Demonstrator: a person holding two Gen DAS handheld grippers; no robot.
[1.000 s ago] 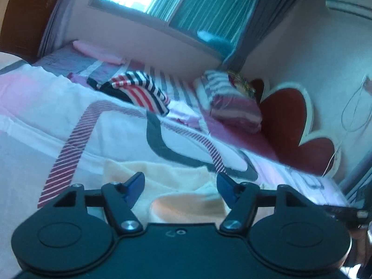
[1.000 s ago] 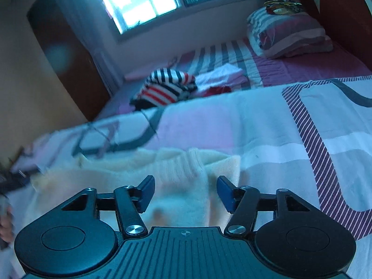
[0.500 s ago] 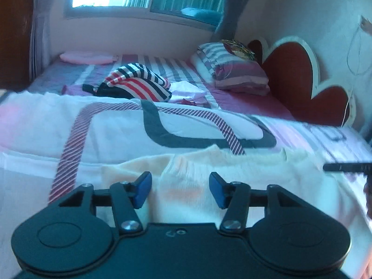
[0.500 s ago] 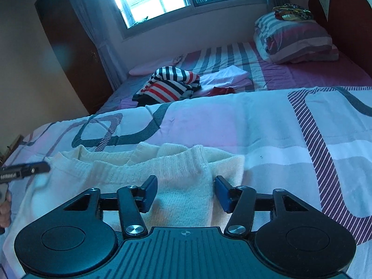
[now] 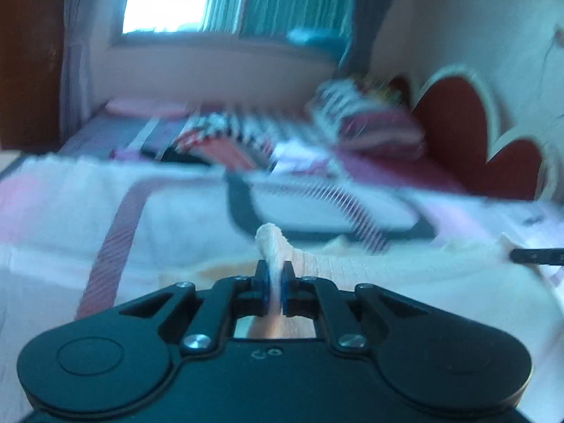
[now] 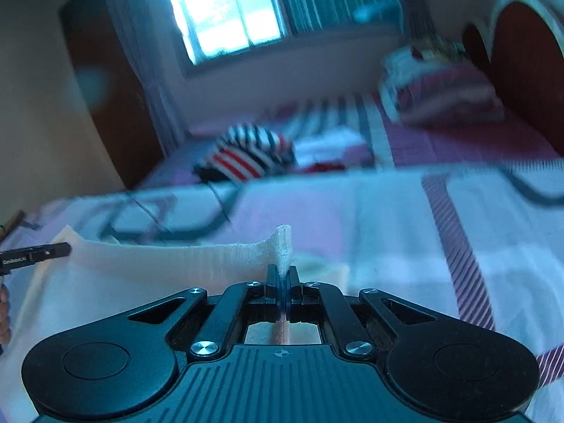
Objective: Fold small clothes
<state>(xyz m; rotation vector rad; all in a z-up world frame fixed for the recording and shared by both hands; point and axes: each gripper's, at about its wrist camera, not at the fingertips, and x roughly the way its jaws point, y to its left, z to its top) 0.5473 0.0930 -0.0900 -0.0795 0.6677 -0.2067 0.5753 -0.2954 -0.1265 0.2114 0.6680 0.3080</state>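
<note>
Cream knit sweater lies flat on the near bedspread; my left hand-held gripper and right hand-held gripper have just closed, each pinching a thin ridge. Thin bites may slip when lifted. Farther off: striped clothes, pillow, window.

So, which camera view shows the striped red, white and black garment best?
The right wrist view: the striped garment is only slightly blurred and its stripes are clear. In the left wrist view it is heavily smeared by motion blur.
</note>
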